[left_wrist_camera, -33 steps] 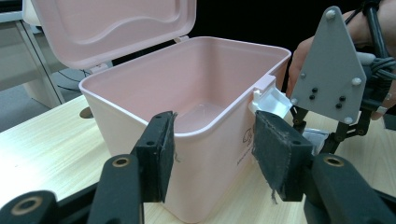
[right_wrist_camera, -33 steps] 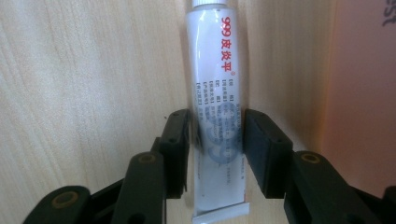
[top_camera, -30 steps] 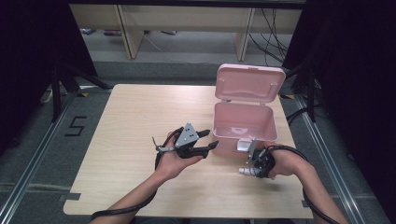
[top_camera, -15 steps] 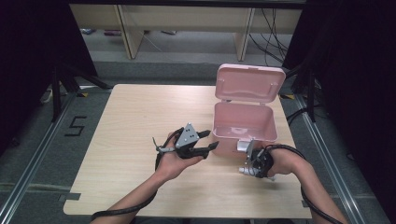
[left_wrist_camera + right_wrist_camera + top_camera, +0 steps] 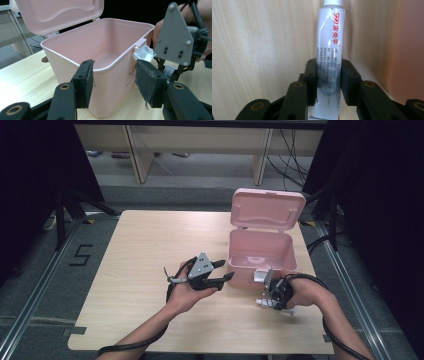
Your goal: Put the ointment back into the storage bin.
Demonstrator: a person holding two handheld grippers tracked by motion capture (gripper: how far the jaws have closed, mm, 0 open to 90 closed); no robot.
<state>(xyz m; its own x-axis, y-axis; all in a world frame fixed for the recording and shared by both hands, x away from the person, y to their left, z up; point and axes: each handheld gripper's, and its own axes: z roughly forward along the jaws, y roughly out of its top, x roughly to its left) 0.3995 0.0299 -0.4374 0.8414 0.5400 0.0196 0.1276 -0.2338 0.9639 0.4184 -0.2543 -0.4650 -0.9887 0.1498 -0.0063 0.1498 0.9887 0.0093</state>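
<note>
The pink box (image 5: pixel 262 257) stands lid-up at the table's (image 5: pixel 125 250) three o'clock. At its five o'clock the right gripper (image 5: pixel 328 82), jaws just closing, now pinches the white tube (image 5: pixel 330 50), ready for lifting. The left gripper (image 5: pixel 113 82) waits open against the box's wall.

the white tube (image 5: pixel 329 62) carries red print, "999" followed by chinese characters, with small grey lines below too fine to read. a black "5" (image 5: pixel 81 255) marks the floor at the table's nine o'clock.
</note>
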